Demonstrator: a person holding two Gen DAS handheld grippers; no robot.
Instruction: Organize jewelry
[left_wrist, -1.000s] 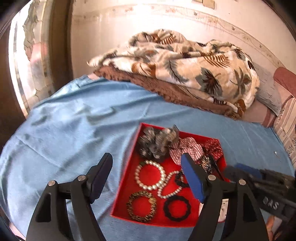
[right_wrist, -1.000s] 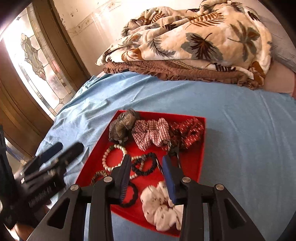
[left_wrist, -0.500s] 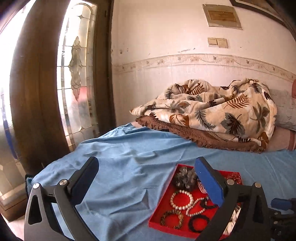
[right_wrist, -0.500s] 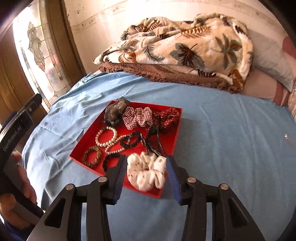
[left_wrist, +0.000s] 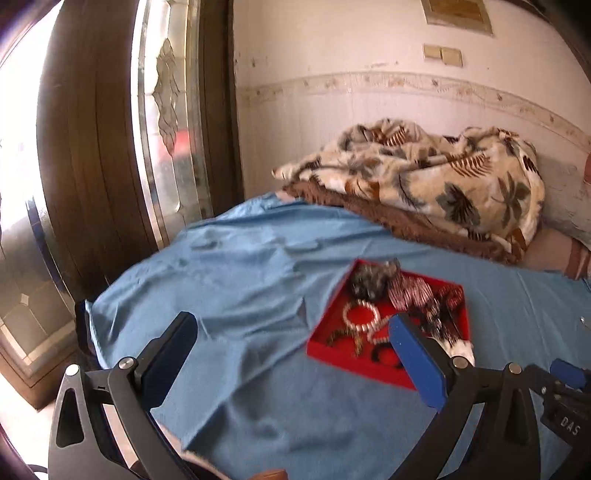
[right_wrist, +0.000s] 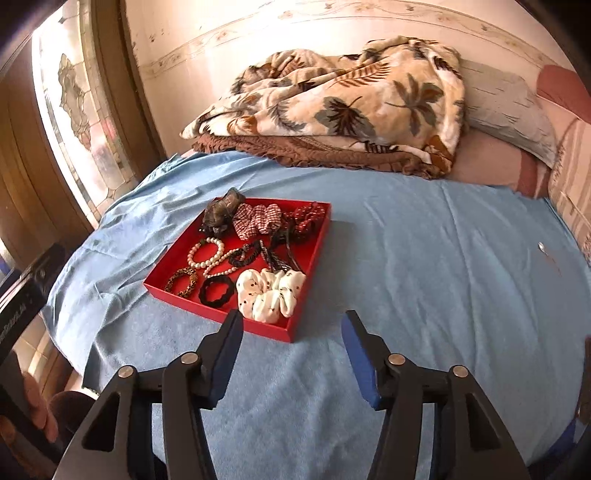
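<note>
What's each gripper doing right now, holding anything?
Left gripper: open wide, nothing between its fingers.
Right gripper: opening, fingers empty, short of the red tray.

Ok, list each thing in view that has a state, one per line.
red tray: uncovered, filled with jewelry and scrunchies
white scrunchie: lying in tray
leaf-print blanket: crumpled
blue sheet: spread, wrinkled
left gripper: open, empty
right gripper: opening, empty
</note>
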